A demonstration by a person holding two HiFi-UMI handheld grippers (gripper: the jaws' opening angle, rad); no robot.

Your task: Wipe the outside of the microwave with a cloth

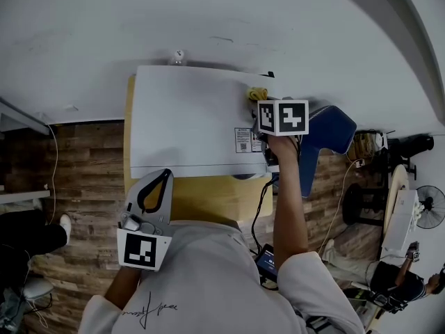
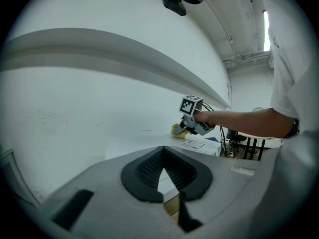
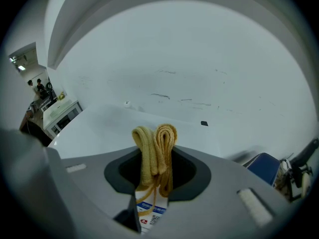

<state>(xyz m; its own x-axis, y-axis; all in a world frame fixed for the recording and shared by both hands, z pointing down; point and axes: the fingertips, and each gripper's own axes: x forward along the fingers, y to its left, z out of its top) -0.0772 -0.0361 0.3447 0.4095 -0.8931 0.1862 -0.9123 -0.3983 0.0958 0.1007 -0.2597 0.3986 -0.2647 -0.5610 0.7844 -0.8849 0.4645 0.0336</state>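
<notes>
The white microwave (image 1: 195, 117) stands on a yellow table (image 1: 208, 197) against the wall. My right gripper (image 1: 259, 101) is over the right rear of the microwave's top, shut on a folded yellow cloth (image 1: 256, 92) that rests on that top. In the right gripper view the cloth (image 3: 164, 138) sticks up between the jaws of the right gripper (image 3: 155, 159), above a printed label (image 3: 149, 218). My left gripper (image 1: 165, 175) hangs in front of the microwave's front edge, shut and holding nothing. The left gripper view looks past its closed jaws to the microwave top (image 2: 144, 141), the cloth (image 2: 177, 130) and the right gripper (image 2: 184, 127).
A blue chair (image 1: 327, 134) stands right of the microwave. Black cables (image 1: 261, 207) hang off the table's right side. The floor is wood planks (image 1: 83, 179). A fan (image 1: 431, 207) and clutter sit far right. A person's shoe (image 1: 64, 225) shows at the left.
</notes>
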